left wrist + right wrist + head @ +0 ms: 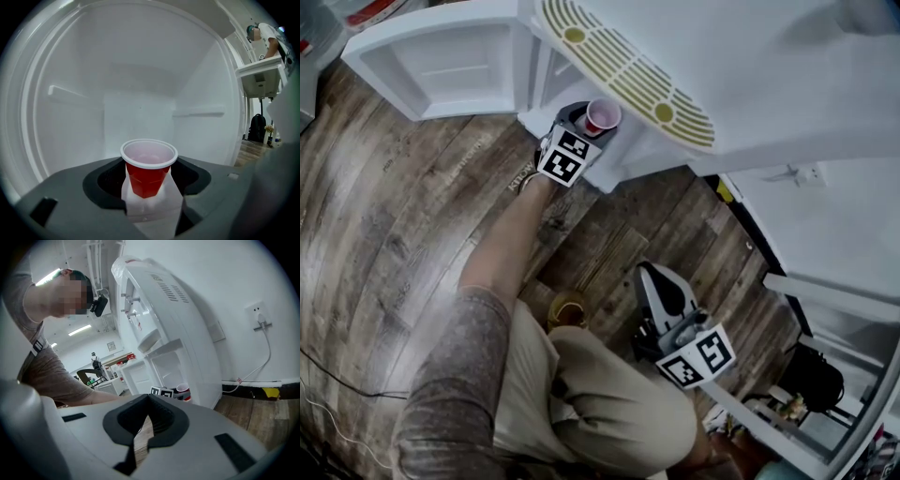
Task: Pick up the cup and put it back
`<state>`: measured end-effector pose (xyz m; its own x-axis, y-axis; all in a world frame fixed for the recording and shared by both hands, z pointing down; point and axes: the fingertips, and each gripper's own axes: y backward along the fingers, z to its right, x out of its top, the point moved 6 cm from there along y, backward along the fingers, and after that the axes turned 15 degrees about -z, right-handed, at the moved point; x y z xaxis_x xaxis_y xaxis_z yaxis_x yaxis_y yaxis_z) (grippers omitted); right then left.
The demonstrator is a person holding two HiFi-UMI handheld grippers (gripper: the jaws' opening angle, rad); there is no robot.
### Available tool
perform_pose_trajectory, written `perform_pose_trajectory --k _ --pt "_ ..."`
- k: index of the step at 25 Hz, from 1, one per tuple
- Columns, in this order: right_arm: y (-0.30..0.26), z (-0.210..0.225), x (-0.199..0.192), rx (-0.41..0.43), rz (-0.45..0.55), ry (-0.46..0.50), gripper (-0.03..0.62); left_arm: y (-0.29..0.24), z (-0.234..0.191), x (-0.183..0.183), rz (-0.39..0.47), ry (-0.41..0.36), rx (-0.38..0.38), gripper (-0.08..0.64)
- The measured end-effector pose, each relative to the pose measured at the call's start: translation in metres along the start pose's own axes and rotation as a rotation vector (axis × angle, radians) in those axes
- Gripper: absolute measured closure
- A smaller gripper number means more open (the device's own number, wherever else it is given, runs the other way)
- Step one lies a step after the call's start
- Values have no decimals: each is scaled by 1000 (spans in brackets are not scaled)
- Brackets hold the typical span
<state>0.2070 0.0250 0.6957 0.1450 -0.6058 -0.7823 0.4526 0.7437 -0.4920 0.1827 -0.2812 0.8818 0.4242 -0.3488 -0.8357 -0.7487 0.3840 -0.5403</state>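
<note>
left gripper (585,126): reaching into the open lower compartment (140,89) of a white water dispenser (159,310). Its marker cube (564,156) faces up in the head view.
left fingers (105,182): clenched on the cup, with the dark pads against both sides of its red wall.
cup (148,168): red plastic with a white inside and rim. It is upright, mouth up, and looks empty. It is held between the left fingers just inside the mouth of the compartment. I can't tell if its base touches the compartment floor.
compartment: plain white walls, with a ledge (70,92) on the left wall and another on the right.
door (441,61): white, swung wide open, to the left of the dispenser in the head view.
drip grille (628,75): slotted and yellowish, on the dispenser front above the compartment.
right gripper (148,398): well apart from the dispenser, low over the wooden floor (384,216) on the person's right. It points toward the dispenser, so the cup and the left marker cube show in its view.
right fingers (169,420): closed together with nothing between them. Only a thin slit shows the floor.
forearm (502,248): bare, running from a grey sleeve (455,375) out to the left gripper.
wall socket (259,317): on the white wall to the right of the dispenser, with a plug in it and a cable (265,357) hanging down.
</note>
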Motion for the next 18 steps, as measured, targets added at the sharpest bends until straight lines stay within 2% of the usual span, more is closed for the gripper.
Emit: perform_pose_trajectory --k 13,18 --pt "0 2 2 -17 9 -6 589 11 -2 -7 -44 35 -28 230" --pt "-4 4 8 -35 20 -1 589 38 -1 -1 -46 0 -41 230"
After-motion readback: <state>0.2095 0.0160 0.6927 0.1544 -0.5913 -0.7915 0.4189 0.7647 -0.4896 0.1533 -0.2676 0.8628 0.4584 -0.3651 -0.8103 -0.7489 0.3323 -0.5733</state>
